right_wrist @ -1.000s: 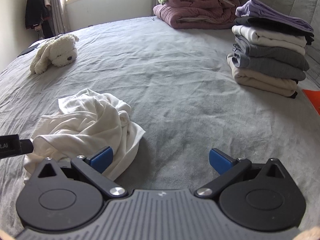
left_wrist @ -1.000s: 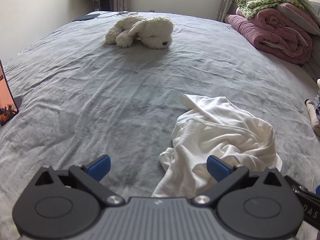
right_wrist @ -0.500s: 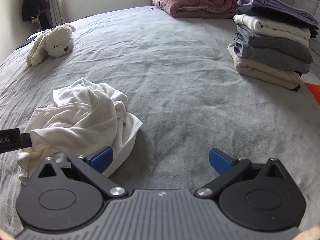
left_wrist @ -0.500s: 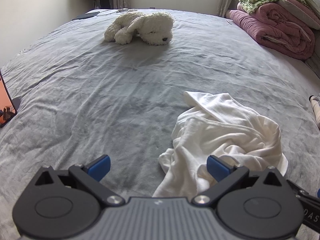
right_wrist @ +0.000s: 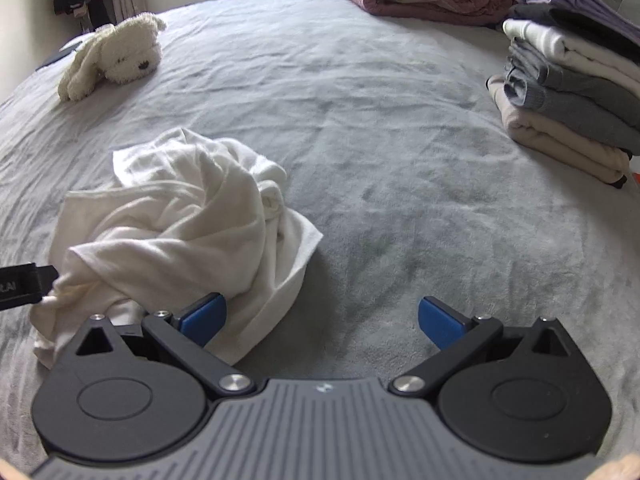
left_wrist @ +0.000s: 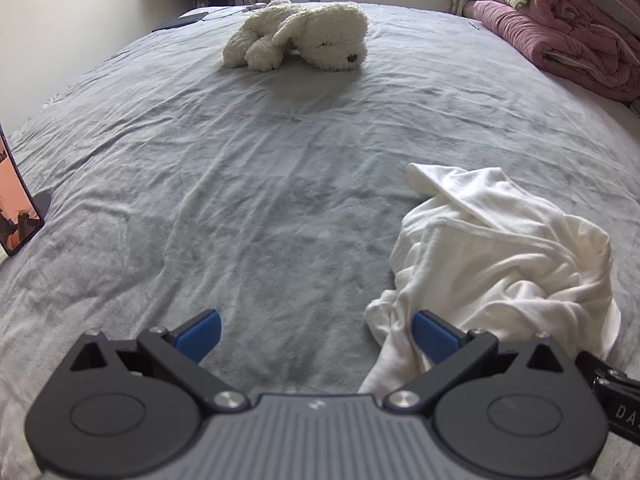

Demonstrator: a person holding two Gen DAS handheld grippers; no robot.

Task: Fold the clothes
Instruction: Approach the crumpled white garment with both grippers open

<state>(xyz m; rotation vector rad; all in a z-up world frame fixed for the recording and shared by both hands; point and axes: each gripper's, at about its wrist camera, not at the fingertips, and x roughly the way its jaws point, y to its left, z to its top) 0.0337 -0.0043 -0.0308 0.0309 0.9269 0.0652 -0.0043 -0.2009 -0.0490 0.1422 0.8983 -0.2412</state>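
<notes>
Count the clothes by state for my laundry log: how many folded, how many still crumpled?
Folded, in the stack: 6 (purple, black, white, two grey, beige)
Crumpled: 1, the white garment
Total: 7

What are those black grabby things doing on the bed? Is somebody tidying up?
A person is holding two tongs over a grey bed and is about to fold clothes. The left tongs and right tongs are both open and holding nothing. Between them lies a crumpled white garment, not yet folded or gripped. A stack of folded clothes already sits to the right. A white plush dog lies farther back, with a rolled pink blanket at the side.
</notes>
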